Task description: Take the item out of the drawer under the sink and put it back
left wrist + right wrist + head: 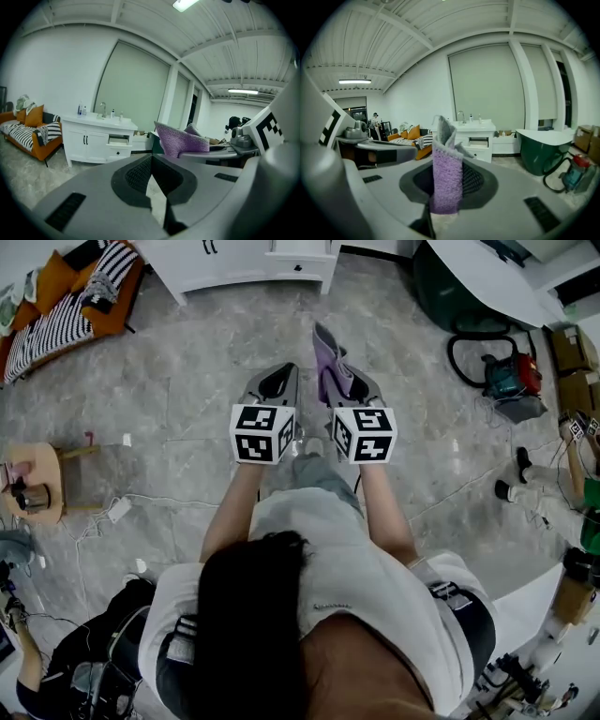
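Right claw clamped on fuzzy purple folded cloth, left claw closed and empty, glossy marbled grey floor

A folded purple terry cloth with a pale grey edge stands upright, pinched between the jaws of the right gripper. Its top corner points up and its lower end reaches just past the pads. The white drawer under the sink stands pulled open in the cabinet's right half, well apart from the cloth.
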Available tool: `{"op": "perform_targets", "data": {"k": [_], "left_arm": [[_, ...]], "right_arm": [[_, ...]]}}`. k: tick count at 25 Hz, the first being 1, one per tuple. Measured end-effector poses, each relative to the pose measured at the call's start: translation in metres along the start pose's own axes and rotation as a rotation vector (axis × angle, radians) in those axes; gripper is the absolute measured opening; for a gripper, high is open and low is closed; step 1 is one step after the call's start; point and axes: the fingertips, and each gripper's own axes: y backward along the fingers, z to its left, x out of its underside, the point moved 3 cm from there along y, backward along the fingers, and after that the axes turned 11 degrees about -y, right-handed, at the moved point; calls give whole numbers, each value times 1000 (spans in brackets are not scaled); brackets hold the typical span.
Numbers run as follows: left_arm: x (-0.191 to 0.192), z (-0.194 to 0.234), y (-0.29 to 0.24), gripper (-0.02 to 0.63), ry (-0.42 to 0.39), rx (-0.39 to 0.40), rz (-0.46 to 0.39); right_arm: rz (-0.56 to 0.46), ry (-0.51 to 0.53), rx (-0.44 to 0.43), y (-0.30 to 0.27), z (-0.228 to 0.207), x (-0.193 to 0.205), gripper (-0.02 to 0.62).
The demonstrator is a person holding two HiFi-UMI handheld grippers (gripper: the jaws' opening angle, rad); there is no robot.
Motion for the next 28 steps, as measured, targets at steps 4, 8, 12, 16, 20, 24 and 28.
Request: {"op": "perform_targets", "data": {"k": [4, 8, 12, 16, 20, 24, 28], "left_arm": [[-10, -1, -28, 4, 0, -18, 7], [-26, -6, -54, 5, 6, -35, -1], [-36, -9, -80, 3, -5, -47, 1], [-41, -10, -106, 5, -7, -56, 12], [-45, -16, -128, 5, 9, -57, 16], [-45, -17, -142, 5, 19, -61, 19], [-50, -12, -151, 4, 3, -72, 18]], "right_arm": [[-13, -2, -14, -13, -24, -17, 101], [-29, -1, -43, -25, -45, -36, 101], [-15, 21, -48, -40, -66, -49, 101], [-7, 23, -67, -53, -85, -59, 101], [-7, 14, -57, -62, -108, -66, 101], [2, 7, -52, -72, -117, -67, 101], [-5, 17, -57, -81, -121, -71, 101]]}}
